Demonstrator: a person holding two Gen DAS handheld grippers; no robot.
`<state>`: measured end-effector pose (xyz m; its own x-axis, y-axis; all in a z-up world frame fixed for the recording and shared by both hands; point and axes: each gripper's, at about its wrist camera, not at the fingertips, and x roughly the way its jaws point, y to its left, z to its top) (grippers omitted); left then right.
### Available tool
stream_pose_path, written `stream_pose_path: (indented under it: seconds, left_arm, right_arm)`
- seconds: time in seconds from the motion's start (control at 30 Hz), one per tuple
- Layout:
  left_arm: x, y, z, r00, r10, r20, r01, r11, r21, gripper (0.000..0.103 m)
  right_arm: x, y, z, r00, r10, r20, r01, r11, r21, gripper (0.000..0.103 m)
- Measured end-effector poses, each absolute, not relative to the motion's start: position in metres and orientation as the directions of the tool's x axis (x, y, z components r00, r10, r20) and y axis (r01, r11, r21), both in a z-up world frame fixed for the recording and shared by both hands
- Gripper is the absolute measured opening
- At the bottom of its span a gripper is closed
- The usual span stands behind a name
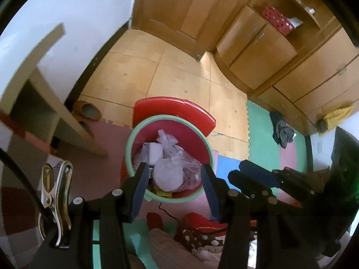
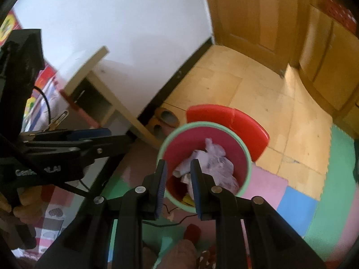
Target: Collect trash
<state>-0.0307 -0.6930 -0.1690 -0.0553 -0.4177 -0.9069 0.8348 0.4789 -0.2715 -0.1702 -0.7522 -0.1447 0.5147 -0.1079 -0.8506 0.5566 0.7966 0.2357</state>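
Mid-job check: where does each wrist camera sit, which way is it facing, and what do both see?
Left wrist: on the left gripper, looking steeply down at the bin; the right gripper shows at right.
Right wrist: on the right gripper, looking down at the bin; the left gripper shows at left.
Shared: bin, red lid, door.

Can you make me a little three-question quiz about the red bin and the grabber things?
1. True or false: the left gripper is squeezing a plastic bag.
2. What colour is the rim of the trash bin? A) blue B) green C) yellow
3. Fill in: the red lid is ____ the bin, leaving it uncovered.

Key:
1. False. Both it and the right gripper are open and hold nothing; the bag lies in the bin.
2. B
3. behind
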Motion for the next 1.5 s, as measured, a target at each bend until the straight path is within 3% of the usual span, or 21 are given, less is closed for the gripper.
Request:
stream_pose_path:
  seconds: [0.67,1.5]
  left_arm:
    - [0.010,-0.565,-0.083,0.169,-0.443,-0.880,0.687,0.693,-0.217,0.053]
    - [0.072,-0.311,-0.024,0.384,-0.301,-0.873,0.259,0.943,-0.211,0.053]
  right_arm:
    - [-0.114,-0.660,-0.067,0.612,0.013,-0.790,0.316,0.912,0.260,0.027]
    - [-0.007,-0.460,-0.017,0.588,0.296,-0.753,-0.155,0.955,0.255,0.027]
